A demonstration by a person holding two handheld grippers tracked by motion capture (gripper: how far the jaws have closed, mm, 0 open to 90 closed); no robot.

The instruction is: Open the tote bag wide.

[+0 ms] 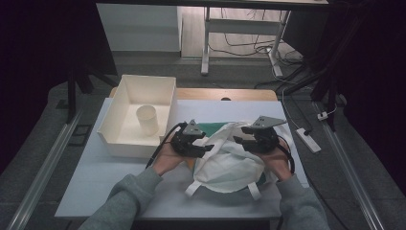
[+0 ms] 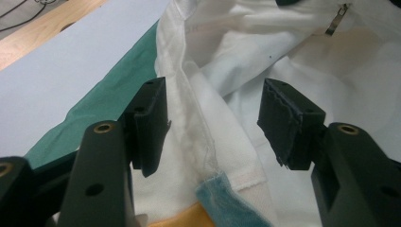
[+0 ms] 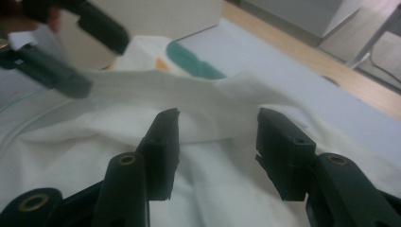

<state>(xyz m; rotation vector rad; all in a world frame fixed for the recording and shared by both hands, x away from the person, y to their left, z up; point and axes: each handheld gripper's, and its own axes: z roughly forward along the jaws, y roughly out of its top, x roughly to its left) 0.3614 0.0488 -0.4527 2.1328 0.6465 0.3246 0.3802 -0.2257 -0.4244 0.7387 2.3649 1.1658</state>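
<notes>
- Both claws, left claw [image 2: 213,123] and right claw [image 3: 217,151], are hovering wide open over the white garment [image 1: 230,163] (nothing gripped).
- Next, I think, each is needing a fold to pinch.

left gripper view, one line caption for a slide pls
Left gripper jaws open over a white bag's seam, green cloth beneath.

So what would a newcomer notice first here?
The crumpled white bag at the table's middle, with both grippers over it: the left gripper at its left edge, the right gripper on its right part, jaws open. Next, the white bin at the back left, a cup standing inside.
</notes>
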